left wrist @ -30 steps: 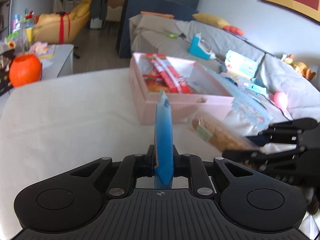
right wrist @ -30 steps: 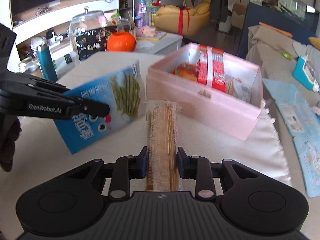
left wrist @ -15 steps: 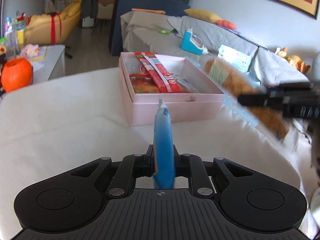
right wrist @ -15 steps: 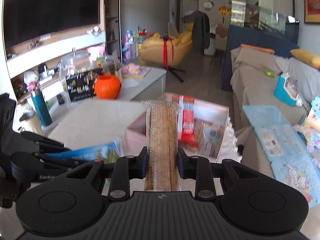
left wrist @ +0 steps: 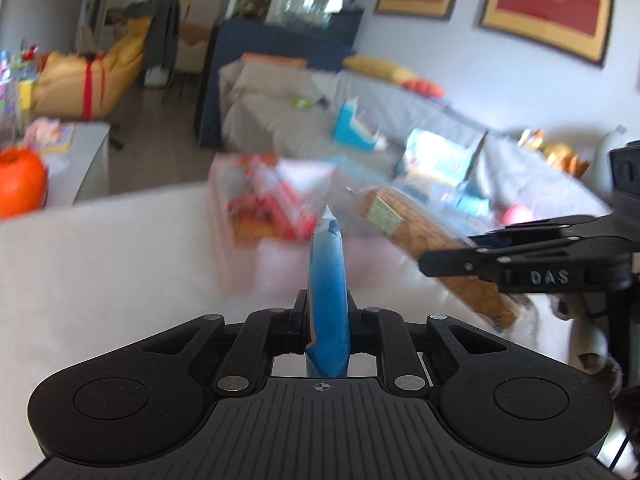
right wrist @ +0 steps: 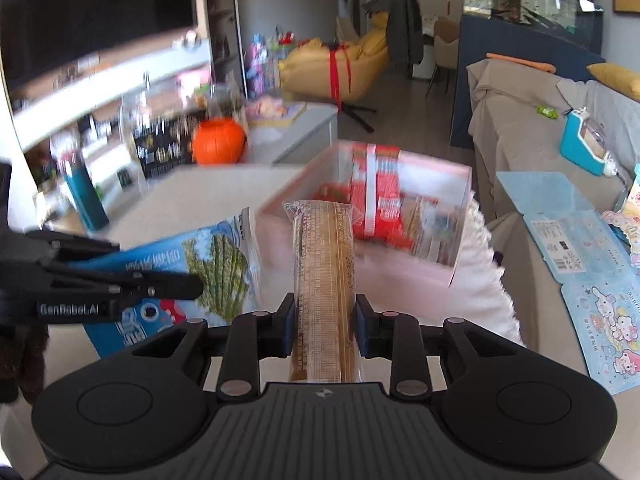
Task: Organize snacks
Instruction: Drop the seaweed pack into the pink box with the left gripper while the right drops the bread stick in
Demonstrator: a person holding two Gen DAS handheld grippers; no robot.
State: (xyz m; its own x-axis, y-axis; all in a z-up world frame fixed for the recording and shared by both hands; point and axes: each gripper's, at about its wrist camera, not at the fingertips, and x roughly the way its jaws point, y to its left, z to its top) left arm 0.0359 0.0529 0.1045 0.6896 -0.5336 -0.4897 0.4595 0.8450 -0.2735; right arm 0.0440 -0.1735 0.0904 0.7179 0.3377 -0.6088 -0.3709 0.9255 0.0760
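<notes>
Inspection of both tools found each clenched on a snack and carried clear of the table (left wrist: pixel 100 264). My left gripper (left wrist: pixel 327 320) pinched a flat blue packet (left wrist: pixel 327 280) edge-on, its thin face toward the lens. My right gripper (right wrist: pixel 325 320) clamped a long biscuit pack (right wrist: pixel 323 280) by its near end, long axis running straight out along the fingers.

Pink box (right wrist: pixel 360 256) stood open on the white cloth ahead of both tools, with red packets (right wrist: pixel 374 196) already inside. From the right wrist view the biscuit pack's far end overlapped the box's near wall, so I judged the right hand the nearer of the two. Its long axis pointed into the box, roughly across the near wall. From the left wrist view the box lay ahead and slightly left, with the blue packet's tip lined up on its near right part.

Free space showed in the right portion of the box, though blur prevented confirming how much. I judged the biscuit pack should go in first, lowered lengthwise.
</notes>
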